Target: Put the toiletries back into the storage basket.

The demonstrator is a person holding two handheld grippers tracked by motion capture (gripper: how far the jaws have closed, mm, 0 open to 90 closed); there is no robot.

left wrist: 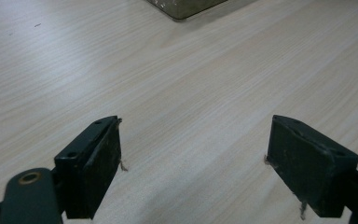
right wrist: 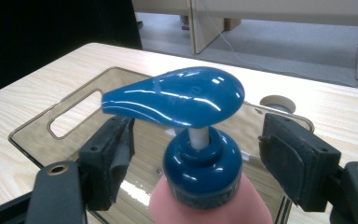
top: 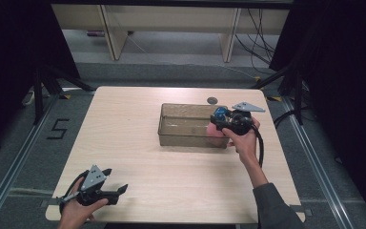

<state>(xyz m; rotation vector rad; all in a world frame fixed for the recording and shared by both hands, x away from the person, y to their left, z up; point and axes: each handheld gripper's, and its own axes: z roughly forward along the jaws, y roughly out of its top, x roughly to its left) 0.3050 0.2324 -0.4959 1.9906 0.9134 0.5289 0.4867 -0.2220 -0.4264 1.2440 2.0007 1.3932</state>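
The right gripper (top: 221,120) is seen in the high view at the right end of a clear brown plastic bin (top: 171,136), held over the bin's near right corner by the person's right hand (top: 244,140). In the right gripper view its jaws stand well apart, one on either side of a pink pump bottle (right wrist: 209,203) with a blue collar and a blue pump head (right wrist: 177,95). A gap shows between each pad and the bottle's collar, so the pads are not pressing on it; the bottle stands upright between the jaws, its pump head above them and pointing toward the left jaw. Beyond the jaws the bin's handle slot and rim are seen, with the bottle inside the bin at its near end.

The left gripper (top: 116,182) is held low over the wooden table (top: 124,124) at its near left corner, well apart from the bin. In the left gripper view its jaws are spread wide with bare tabletop between them and nothing gripped; a corner of the bin lies far ahead of them.
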